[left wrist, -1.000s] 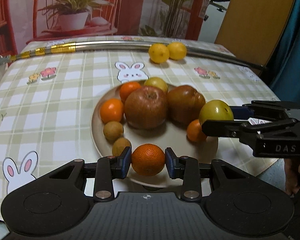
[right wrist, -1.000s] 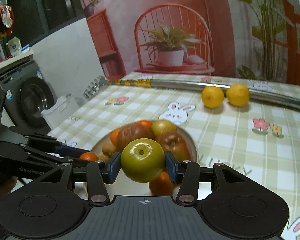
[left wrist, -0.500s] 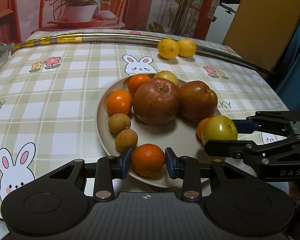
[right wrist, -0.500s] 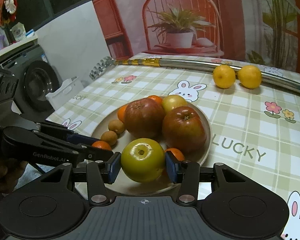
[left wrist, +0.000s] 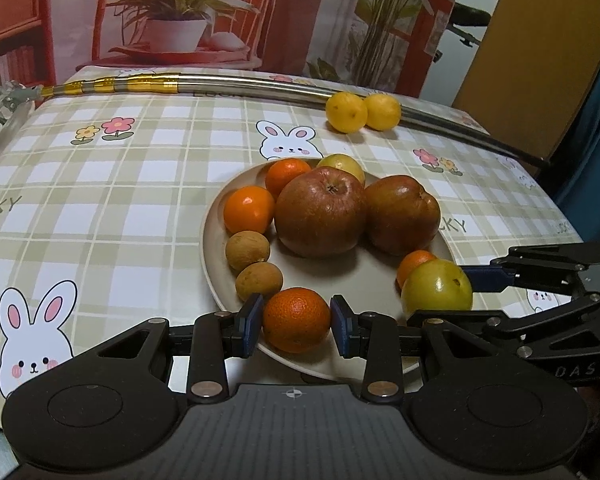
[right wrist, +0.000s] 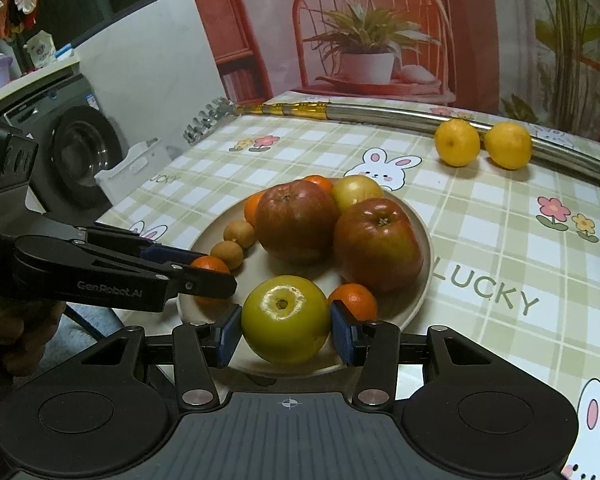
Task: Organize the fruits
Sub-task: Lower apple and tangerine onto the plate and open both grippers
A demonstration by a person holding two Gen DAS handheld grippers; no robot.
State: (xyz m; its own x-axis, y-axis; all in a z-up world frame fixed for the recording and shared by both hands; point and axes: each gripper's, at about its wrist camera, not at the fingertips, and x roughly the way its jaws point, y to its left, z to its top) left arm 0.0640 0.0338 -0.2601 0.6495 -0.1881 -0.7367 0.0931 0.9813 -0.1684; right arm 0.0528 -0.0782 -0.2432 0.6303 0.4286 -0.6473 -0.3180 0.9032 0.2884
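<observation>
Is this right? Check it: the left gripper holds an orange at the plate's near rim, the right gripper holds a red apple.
One thing is wrong. The right gripper holds a green fruit, not a red apple; the right wrist view shows it. Both red apples lie free on the plate. The left gripper does hold an orange at the near rim.

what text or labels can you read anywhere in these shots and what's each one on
"LUCKY" on the checked tablecloth, beside the plate; it repeats elsewhere on the cloth, partly cut off.
"GenRobot.AI" on the side of the left gripper.
"DAS" on the side of the right gripper.
The sticker on the washing machine is too small to read.
</observation>
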